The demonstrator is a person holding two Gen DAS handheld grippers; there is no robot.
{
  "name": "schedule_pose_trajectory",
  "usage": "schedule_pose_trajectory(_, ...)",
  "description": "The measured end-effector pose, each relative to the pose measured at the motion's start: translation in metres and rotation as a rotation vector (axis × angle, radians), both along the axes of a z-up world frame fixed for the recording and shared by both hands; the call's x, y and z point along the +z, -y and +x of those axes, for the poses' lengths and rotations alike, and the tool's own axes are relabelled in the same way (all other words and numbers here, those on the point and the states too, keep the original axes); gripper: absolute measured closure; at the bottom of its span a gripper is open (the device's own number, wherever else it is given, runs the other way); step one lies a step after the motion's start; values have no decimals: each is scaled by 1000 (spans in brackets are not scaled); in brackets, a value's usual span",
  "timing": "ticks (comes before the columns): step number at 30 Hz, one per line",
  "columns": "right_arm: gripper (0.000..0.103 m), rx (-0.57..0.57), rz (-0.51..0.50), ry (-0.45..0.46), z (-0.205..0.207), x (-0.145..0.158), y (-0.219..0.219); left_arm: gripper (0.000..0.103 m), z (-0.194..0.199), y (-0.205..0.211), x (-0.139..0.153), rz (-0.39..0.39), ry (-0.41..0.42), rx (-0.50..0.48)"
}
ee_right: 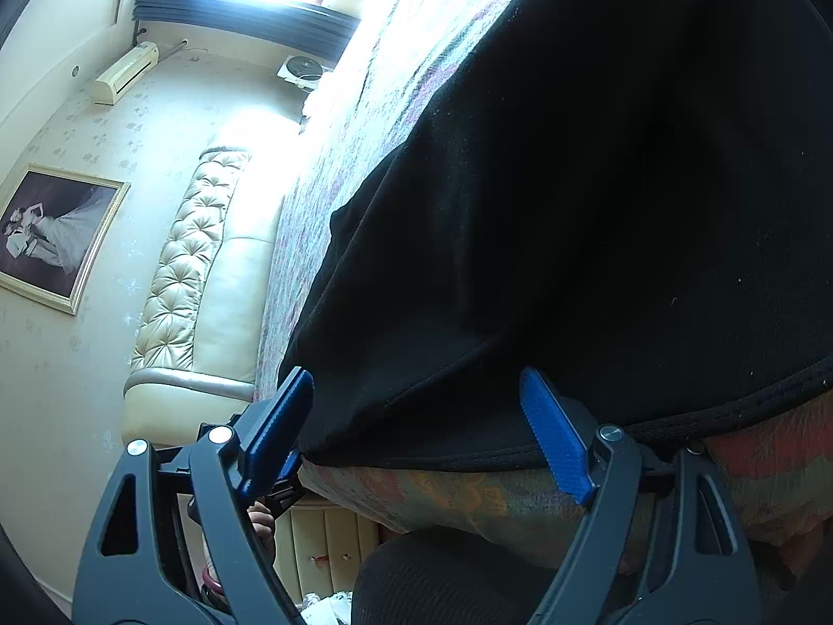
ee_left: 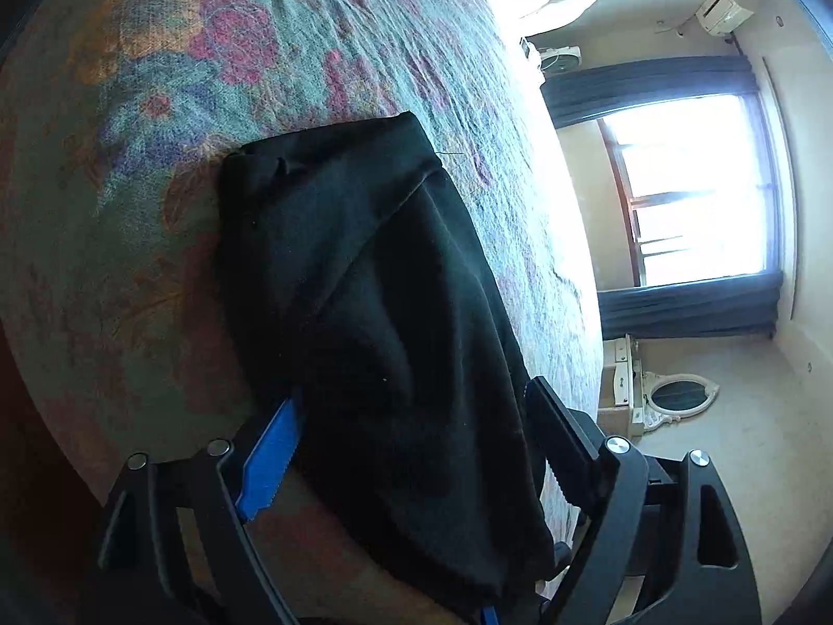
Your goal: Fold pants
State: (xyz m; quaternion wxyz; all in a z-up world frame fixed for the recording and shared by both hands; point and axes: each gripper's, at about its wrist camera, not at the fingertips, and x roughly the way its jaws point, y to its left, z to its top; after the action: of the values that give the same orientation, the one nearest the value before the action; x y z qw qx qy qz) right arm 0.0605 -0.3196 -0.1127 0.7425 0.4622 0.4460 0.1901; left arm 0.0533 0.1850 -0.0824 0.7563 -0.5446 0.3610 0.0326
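Note:
The black pants [ee_left: 375, 281] lie folded in a long band on the floral bedspread [ee_left: 156, 104]. In the left wrist view my left gripper [ee_left: 416, 406] is open, its two fingers standing on either side of the near end of the band. In the right wrist view the pants [ee_right: 598, 208] fill most of the frame, with a hemmed edge along the bed's near side. My right gripper [ee_right: 421, 380] is open, its blue pads astride that hem; the cloth lies between the jaws but is not pinched.
A tufted cream headboard [ee_right: 192, 260] stands at the bed's end. A window with dark curtains [ee_left: 692, 192], a wall air conditioner [ee_left: 723, 8], a small fan [ee_right: 304, 70] and a framed photo [ee_right: 52, 234] are around the room. The bedspread [ee_right: 468, 495] hangs over the near edge.

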Motion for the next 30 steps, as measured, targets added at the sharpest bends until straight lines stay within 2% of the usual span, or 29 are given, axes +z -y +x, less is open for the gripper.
schedule_pose_trajectory(1, 21, -1, 0, 1, 0, 0, 0, 53, 2, 1, 1, 36, -14, -11)
schedule_pose_trajectory(3, 21, -4, 0, 1, -1, 1, 0, 76, 1, -2, -2, 86, -46, -25)
schedule_pose_trajectory(7, 21, -39, 36, -2, -8, 4, 4, 82, -4, -13, -16, 11, -36, 2)
schedule_pose_trajectory(13, 21, -62, 63, -34, -15, 2, 6, 83, -2, -14, -13, 28, -20, 6)
schedule_pose_trajectory(20, 22, -101, 85, -32, -1, -8, 1, 83, -8, -13, -13, 29, -18, 6)
schedule_pose_trajectory(21, 24, -110, 79, -34, 2, -7, 0, 83, -6, -11, -11, 28, -18, 7)
schedule_pose_trajectory(22, 40, -113, 57, -35, 5, -6, -1, 83, -5, -11, -11, 27, -18, 7)
schedule_pose_trajectory(23, 51, -116, 39, -36, 6, -5, -2, 83, -6, -10, -10, 31, -17, 7)
schedule_pose_trajectory(24, 78, -116, 45, -36, 7, -6, -2, 83, -4, -8, -6, 37, -15, 7)
schedule_pose_trajectory(25, 93, -114, 59, -41, 8, -7, -1, 83, -4, -8, -4, 41, -11, 6)
schedule_pose_trajectory(30, 94, -132, 95, -26, 0, -4, -4, 83, -3, -9, 3, 47, 7, 2)
